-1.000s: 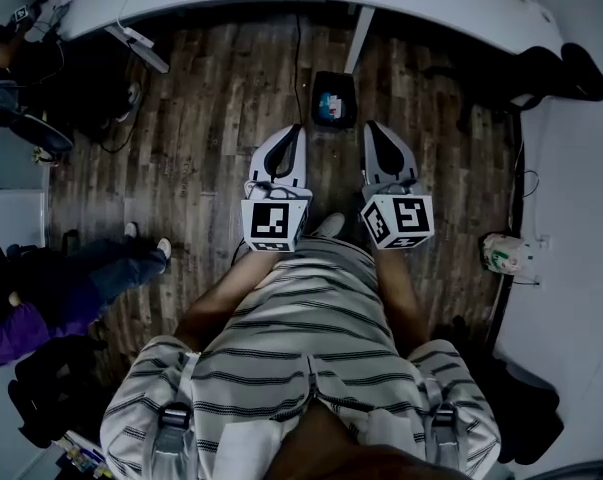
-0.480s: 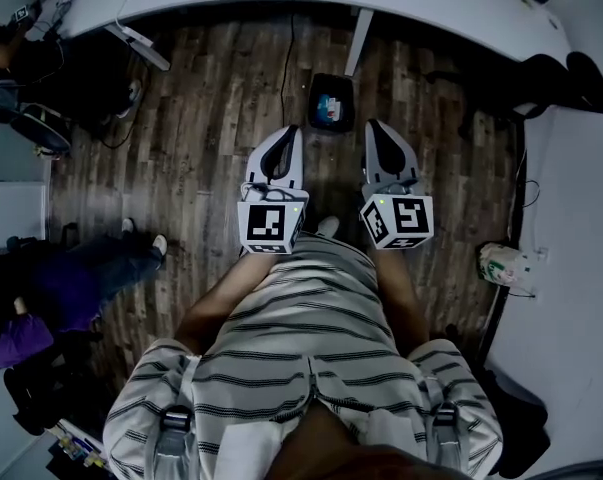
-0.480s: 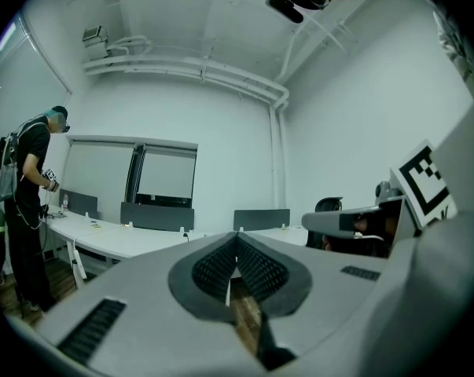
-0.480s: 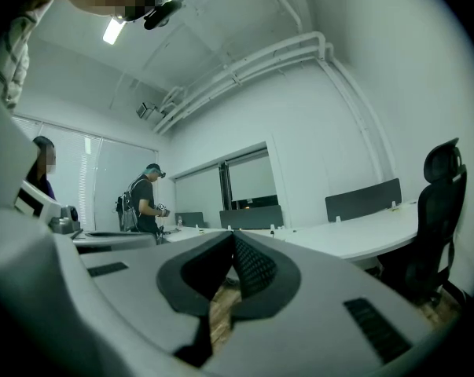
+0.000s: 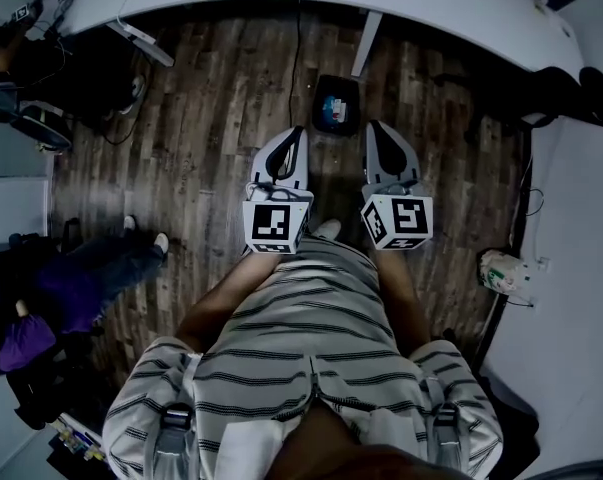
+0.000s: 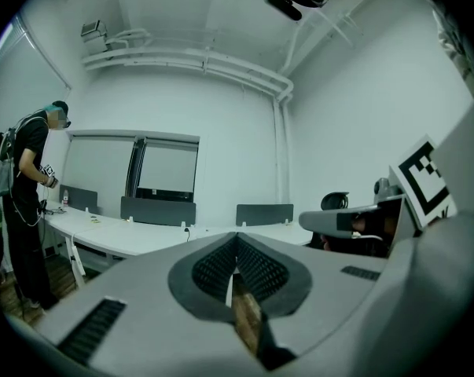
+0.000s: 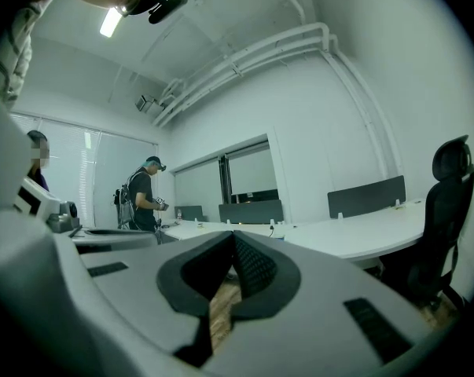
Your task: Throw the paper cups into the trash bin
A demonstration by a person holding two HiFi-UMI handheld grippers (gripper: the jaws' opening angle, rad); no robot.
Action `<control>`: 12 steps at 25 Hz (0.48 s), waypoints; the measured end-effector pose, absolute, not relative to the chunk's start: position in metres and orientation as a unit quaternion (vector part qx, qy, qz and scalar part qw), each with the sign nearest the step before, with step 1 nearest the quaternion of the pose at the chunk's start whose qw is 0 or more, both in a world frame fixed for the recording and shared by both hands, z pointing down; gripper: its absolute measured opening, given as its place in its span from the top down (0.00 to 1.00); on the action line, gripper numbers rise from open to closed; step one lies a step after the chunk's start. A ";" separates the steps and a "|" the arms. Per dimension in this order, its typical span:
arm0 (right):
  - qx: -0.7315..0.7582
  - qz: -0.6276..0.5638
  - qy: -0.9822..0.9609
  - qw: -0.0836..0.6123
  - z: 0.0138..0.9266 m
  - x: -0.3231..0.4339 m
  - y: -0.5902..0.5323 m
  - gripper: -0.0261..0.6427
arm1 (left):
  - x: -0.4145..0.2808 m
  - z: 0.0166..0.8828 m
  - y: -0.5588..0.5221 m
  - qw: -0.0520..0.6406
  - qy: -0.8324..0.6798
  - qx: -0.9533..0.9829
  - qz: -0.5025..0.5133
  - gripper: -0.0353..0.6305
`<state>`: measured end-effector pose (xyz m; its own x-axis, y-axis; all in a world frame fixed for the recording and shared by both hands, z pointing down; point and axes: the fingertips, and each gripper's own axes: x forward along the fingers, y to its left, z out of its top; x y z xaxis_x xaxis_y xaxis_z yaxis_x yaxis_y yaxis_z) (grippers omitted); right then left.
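One black trash bin (image 5: 349, 86) holds scraps (image 5: 331, 108) (blue, white).

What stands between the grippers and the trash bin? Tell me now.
Nothing visible does. Only bare wood floor lies between the left gripper, the right gripper and the trash bin. A cable runs down just left of the bin.

Looking down from my head, everything is dim and bluish; the wooden floor (image 5: 211, 118) lies dark, edges bowed by the lens. Both gripper views are brighter, pale walls (image 6: 221, 116) evenly lit, a ceiling lamp (image 7: 111, 22) glaring, black corners, my jaws softly blurred.
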<state>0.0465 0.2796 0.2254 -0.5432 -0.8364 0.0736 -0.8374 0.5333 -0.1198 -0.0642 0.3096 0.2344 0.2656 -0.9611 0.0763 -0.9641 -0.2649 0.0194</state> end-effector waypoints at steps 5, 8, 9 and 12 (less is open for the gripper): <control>0.483 0.068 -0.873 0.013 0.229 0.040 0.239 0.94 | -0.065 0.238 0.265 0.037 -0.593 0.804 0.018 0.91; 0.485 0.066 -0.872 0.015 0.228 0.035 0.209 0.94 | -0.068 0.236 0.231 0.040 -0.588 0.808 0.013 0.91; 0.486 0.064 -0.871 0.015 0.227 0.033 0.197 0.94 | -0.071 0.236 0.218 0.041 -0.588 0.808 0.011 0.91; 0.489 0.062 -0.870 0.014 0.222 0.024 0.160 0.94 | -0.079 0.232 0.178 0.043 -0.583 0.811 0.009 0.91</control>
